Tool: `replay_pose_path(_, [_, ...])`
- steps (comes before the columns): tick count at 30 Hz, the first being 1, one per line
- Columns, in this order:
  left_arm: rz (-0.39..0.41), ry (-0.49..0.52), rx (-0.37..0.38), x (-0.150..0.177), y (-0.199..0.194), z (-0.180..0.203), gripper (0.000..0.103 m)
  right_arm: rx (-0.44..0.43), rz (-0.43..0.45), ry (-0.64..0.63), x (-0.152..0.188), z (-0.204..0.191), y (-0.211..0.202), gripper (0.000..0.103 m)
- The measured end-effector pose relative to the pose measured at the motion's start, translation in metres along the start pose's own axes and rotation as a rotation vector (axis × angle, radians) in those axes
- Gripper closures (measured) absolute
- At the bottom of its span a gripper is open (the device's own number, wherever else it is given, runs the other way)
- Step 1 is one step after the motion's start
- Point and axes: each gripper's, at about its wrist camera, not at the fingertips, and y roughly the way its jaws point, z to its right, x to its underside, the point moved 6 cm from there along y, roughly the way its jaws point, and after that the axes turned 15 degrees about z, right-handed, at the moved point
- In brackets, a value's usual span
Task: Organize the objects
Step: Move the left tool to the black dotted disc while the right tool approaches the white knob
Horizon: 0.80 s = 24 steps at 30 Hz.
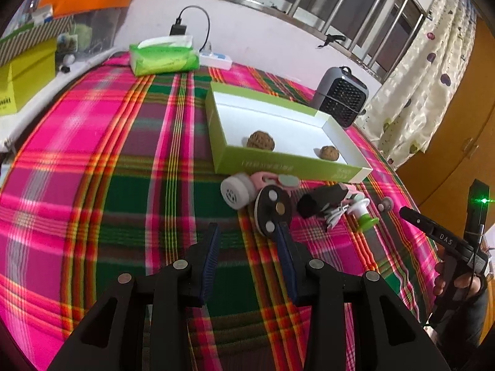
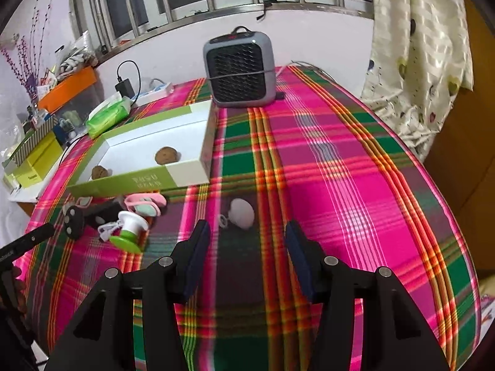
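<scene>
Walnuts (image 1: 260,140) sit in the box (image 1: 287,164) already; both grippers, left (image 1: 247,241) and right (image 2: 247,238), hover with fingers wide, empty, facing loose clutter.

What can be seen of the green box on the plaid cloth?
The green box is a shallow, open rectangular tray that looks like cardboard, lime green outside with faint lettering on its long side, white inside. It lies flat on the plaid cloth, in front of the grey heater. Two brown walnuts rest apart on its floor. Small items lie on the cloth along its near wall; contact is unclear. Neither gripper touches it.
</scene>
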Motion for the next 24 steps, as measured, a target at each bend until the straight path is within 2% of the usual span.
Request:
replay_pose_path(7, [-0.037, 0.000, 0.040, 0.009, 0.006, 0.011, 0.068, -0.022, -0.045, -0.008, 0.009, -0.002, 0.011, 0.051])
replay_pose_path(16, [-0.067, -0.024, 0.067, 0.009, 0.017, 0.019, 0.068, -0.048, -0.075, -0.043, 0.005, -0.008, 0.030, 0.051])
replay_pose_path(24, [-0.066, -0.025, 0.043, 0.002, 0.028, 0.021, 0.068, -0.056, -0.091, -0.044, -0.001, -0.007, 0.042, 0.051])
